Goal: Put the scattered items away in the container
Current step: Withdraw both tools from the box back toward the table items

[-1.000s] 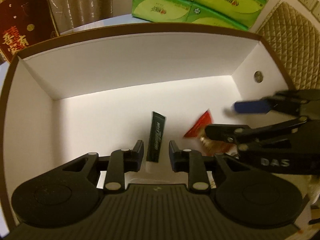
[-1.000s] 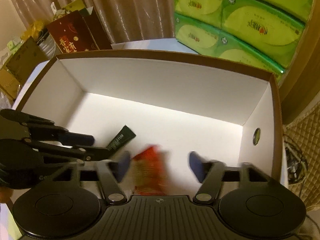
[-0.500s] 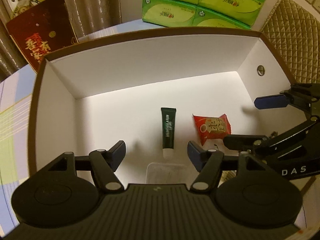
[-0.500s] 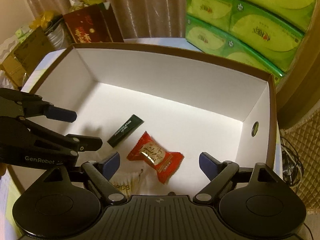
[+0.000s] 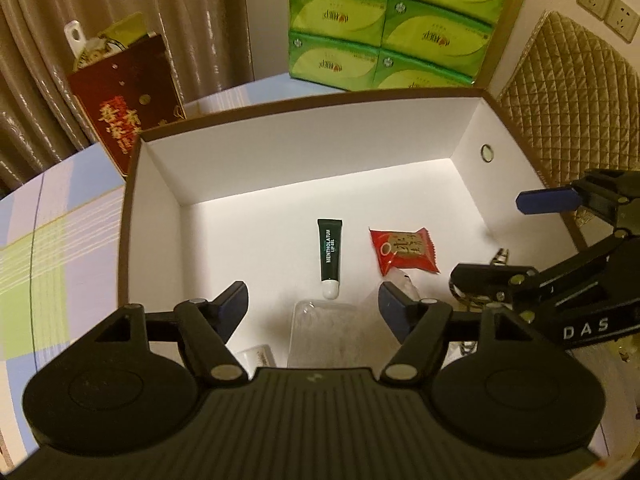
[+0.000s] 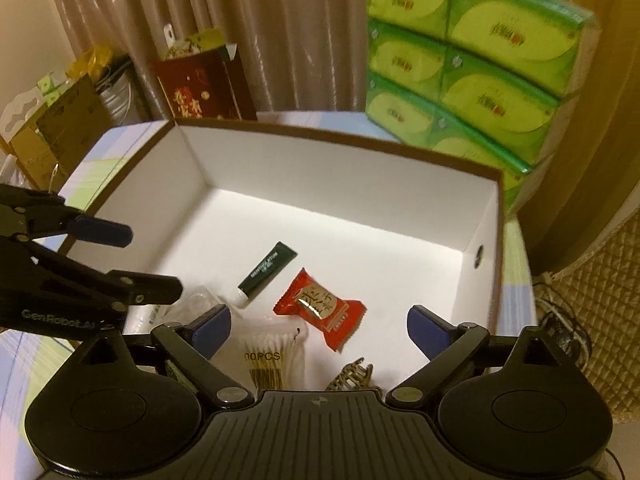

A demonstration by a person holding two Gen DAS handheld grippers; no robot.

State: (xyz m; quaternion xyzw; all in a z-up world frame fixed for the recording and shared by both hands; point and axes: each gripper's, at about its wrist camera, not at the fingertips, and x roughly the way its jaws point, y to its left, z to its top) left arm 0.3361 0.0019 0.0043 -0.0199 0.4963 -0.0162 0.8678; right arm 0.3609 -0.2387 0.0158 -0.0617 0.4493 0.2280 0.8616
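Note:
A white box with a brown rim holds a dark green lip gel tube and a red snack packet, both lying flat on its floor. A bag of cotton swabs, a clear plastic case and a metal hair claw lie nearer the front wall. My left gripper hangs above the tube, jaws opening, nothing between them. My right gripper hovers over the red packet, jaws opening wide and empty.
Stacked green tissue packs stand behind the box. A dark red gift bag leans at the back left. The box sits on a plaid tablecloth. A quilted gold surface is to the right.
Both grippers opened and lifted back from the box floor. The green tube and the red packet, which were between the jaws, now lie loose in the box.

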